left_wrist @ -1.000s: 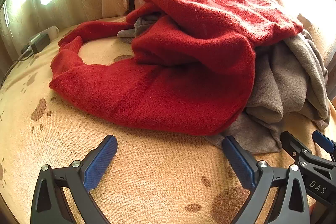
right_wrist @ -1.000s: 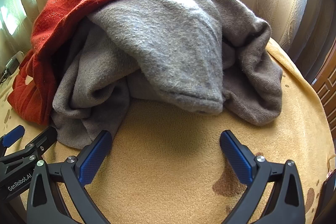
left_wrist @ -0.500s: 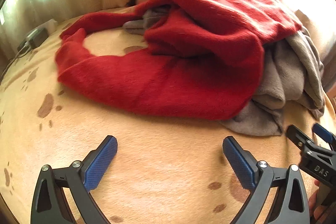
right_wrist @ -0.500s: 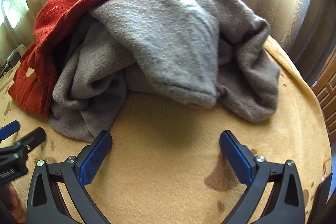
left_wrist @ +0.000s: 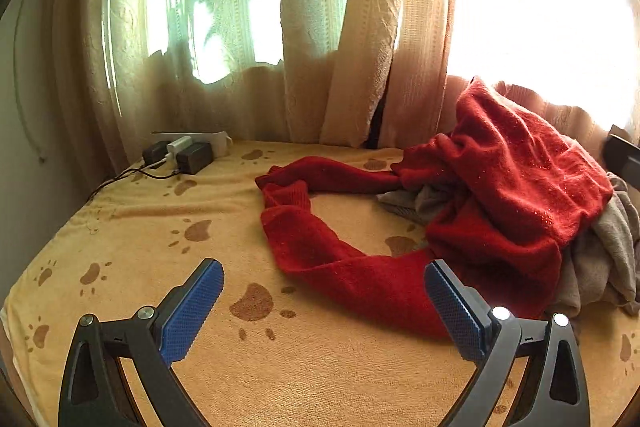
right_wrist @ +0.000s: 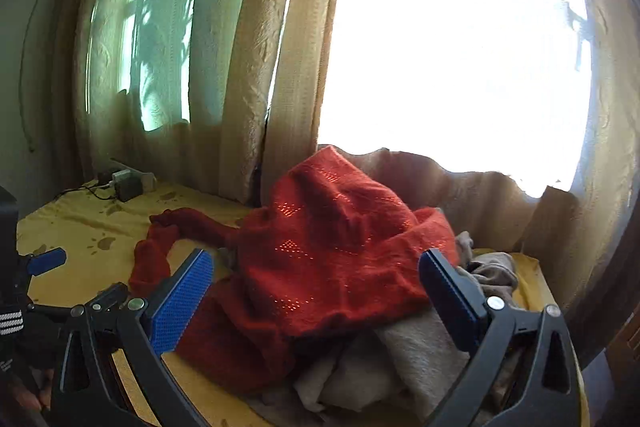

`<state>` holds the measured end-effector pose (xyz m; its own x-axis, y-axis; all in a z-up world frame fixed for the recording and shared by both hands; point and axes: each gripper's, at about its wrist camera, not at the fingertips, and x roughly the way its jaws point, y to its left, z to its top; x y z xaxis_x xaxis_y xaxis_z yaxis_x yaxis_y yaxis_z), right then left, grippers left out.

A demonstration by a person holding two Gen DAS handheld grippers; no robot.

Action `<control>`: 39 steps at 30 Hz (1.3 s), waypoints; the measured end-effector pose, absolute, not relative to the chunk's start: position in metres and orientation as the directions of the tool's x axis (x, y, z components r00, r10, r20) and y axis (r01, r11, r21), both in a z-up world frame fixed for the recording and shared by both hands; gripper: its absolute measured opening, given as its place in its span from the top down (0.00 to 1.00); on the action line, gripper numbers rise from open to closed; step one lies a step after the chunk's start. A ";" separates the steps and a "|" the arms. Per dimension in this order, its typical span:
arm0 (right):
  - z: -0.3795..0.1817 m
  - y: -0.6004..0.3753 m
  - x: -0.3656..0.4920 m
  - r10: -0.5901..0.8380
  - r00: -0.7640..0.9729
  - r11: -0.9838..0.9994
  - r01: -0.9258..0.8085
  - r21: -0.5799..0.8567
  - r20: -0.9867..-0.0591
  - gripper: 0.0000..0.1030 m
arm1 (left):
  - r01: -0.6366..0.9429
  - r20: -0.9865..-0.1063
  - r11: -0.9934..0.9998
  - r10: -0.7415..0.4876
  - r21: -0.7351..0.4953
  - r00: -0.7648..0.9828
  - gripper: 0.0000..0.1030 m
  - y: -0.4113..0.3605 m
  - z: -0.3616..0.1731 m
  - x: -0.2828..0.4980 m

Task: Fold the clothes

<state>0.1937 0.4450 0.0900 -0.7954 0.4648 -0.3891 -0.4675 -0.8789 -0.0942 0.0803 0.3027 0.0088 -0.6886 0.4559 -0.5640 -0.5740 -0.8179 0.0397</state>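
Both grippers stand with their blue pads wide apart and hold nothing, above a bed with a heap of clothes.

On the left wrist view, the left gripper hovers over the yellow blanket with brown paw prints, and the red sweater lies ahead to the right, one sleeve curving out to the left across the blanket. Under it, on the right, lies a grey garment. The right gripper is higher, looking over the same heap, where the red sweater covers the grey garment. Curtains hang behind, and chargers lie at the far left corner.
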 end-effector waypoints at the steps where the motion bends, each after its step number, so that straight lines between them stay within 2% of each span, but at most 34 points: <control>1: 0.085 0.444 0.177 0.447 -0.796 -0.889 -0.445 -0.106 -0.408 0.00 | -0.576 -0.566 -0.816 0.454 0.046 -0.688 0.01 0.305 0.008 0.080; 5: 0.054 0.455 0.119 0.443 -0.766 -0.895 -0.408 -0.180 -0.466 0.00 | -0.553 -0.577 -0.833 0.437 0.029 -0.690 0.01 0.299 0.007 0.071; 8: 0.030 0.479 0.095 0.431 -0.732 -0.896 -0.418 -0.152 -0.528 0.02 | -0.522 -0.567 -0.853 0.428 0.005 -0.704 0.01 0.289 0.012 0.062; 9: 0.025 0.486 0.087 0.427 -0.718 -0.894 -0.424 -0.141 -0.550 0.08 | -0.516 -0.563 -0.857 0.430 -0.008 -0.705 0.01 0.285 0.013 0.060; 11: 0.014 0.495 0.077 0.437 -0.675 -0.884 -0.444 -0.146 -0.595 0.27 | -0.505 -0.566 -0.862 0.435 -0.037 -0.701 0.01 0.280 0.014 0.055; 12: 0.008 0.498 0.074 0.441 -0.659 -0.880 -0.452 -0.148 -0.610 0.48 | -0.500 -0.568 -0.864 0.437 -0.051 -0.697 0.01 0.278 0.014 0.052; 13: 0.003 0.500 0.072 0.444 -0.645 -0.876 -0.460 -0.148 -0.622 0.56 | -0.496 -0.573 -0.866 0.439 -0.064 -0.692 0.01 0.277 0.014 0.050; 14: 0.000 0.501 0.073 0.441 -0.647 -0.875 -0.464 -0.138 -0.623 0.57 | -0.493 -0.579 -0.867 0.441 -0.075 -0.686 0.01 0.276 0.012 0.048; 16: -0.002 0.500 0.078 0.449 -0.648 -0.870 -0.474 -0.136 -0.615 0.67 | -0.502 -0.593 -0.860 0.453 -0.092 -0.666 0.01 0.276 0.010 0.045; 21: 0.009 0.493 0.101 0.470 -0.674 -0.860 -0.494 -0.125 -0.570 0.71 | -0.544 -0.629 -0.834 0.473 -0.093 -0.617 0.01 0.286 0.002 0.048; 31: 0.040 0.483 0.158 0.537 -0.701 -0.825 -0.552 -0.121 -0.469 0.80 | -0.621 -0.618 -0.783 0.510 -0.045 -0.599 0.01 0.300 0.003 0.074; 35: 0.047 0.485 0.172 0.515 -0.723 -0.834 -0.547 -0.074 -0.461 0.80 | -0.634 -0.611 -0.772 0.519 -0.037 -0.597 0.01 0.302 0.005 0.081; 36: 0.047 0.486 0.172 0.496 -0.736 -0.845 -0.531 -0.062 -0.461 0.72 | -0.636 -0.609 -0.771 0.522 -0.036 -0.598 0.01 0.302 0.006 0.082; 37: 0.047 0.484 0.170 0.493 -0.736 -0.848 -0.526 -0.067 -0.464 0.38 | -0.637 -0.606 -0.770 0.524 -0.036 -0.599 0.01 0.302 0.007 0.083; 38: 0.046 0.482 0.168 0.500 -0.732 -0.846 -0.527 -0.080 -0.462 0.15 | -0.637 -0.603 -0.770 0.526 -0.037 -0.600 0.01 0.301 0.008 0.084; 39: 0.045 0.478 0.167 0.508 -0.735 -0.845 -0.528 -0.092 -0.450 0.00 | -0.638 -0.601 -0.769 0.527 -0.038 -0.601 0.01 0.301 0.009 0.084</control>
<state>0.1670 0.4784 0.0449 -0.7346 0.5078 -0.4499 -0.5276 -0.8445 -0.0918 0.0845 0.3010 0.0087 -0.6005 0.5272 -0.6012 -0.6377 -0.7694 -0.0376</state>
